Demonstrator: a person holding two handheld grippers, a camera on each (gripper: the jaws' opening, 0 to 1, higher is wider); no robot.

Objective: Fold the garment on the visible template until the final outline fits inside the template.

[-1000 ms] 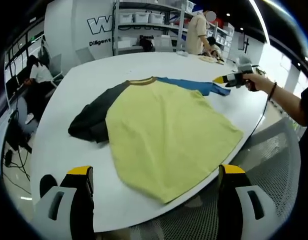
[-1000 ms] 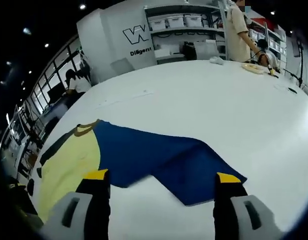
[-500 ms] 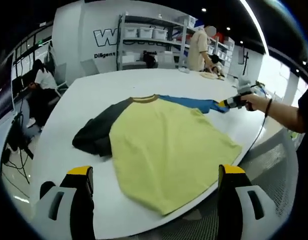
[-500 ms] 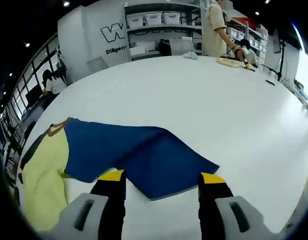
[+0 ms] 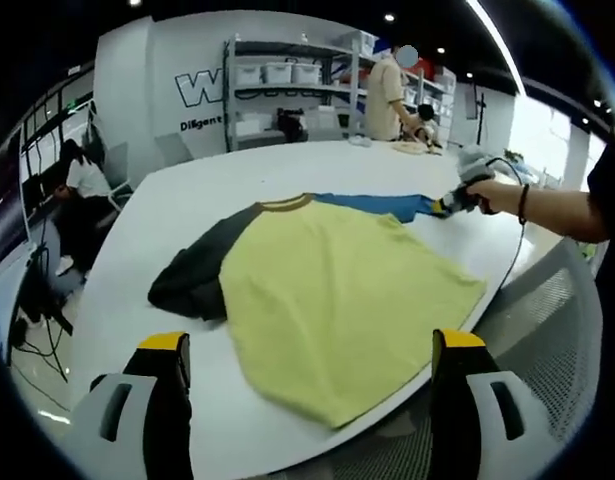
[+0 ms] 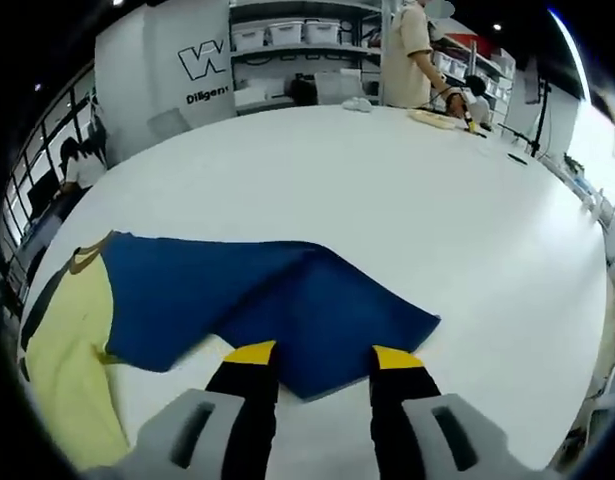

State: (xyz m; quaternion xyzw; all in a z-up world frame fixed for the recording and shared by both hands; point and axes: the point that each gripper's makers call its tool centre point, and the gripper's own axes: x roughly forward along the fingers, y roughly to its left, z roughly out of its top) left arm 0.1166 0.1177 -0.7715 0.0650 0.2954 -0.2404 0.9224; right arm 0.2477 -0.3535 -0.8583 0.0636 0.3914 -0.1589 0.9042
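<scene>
A T-shirt lies flat on the white table [image 5: 187,190]. It has a yellow body [image 5: 337,290], a dark grey sleeve [image 5: 192,275] bunched at the left, and a blue sleeve [image 5: 382,205] stretched out to the right. My left gripper [image 5: 312,345] hovers open at the table's near edge, short of the yellow hem. A hand holds my right gripper [image 5: 449,205] at the blue sleeve's end. In the right gripper view the blue sleeve [image 6: 287,300] spreads ahead, and my right gripper [image 6: 323,355] has its jaws narrowed, still apart, either side of the cuff edge.
A mesh chair [image 5: 547,330] stands by the near right edge of the table. At the far end a person [image 6: 407,55] stands over small items [image 6: 442,120], with shelving behind. Another person [image 5: 82,180] sits at the left, beyond the table.
The right gripper has come down closer to the blue sleeve's cuff and its jaws have narrowed. The left gripper has stayed open with only a slight shift of view.
</scene>
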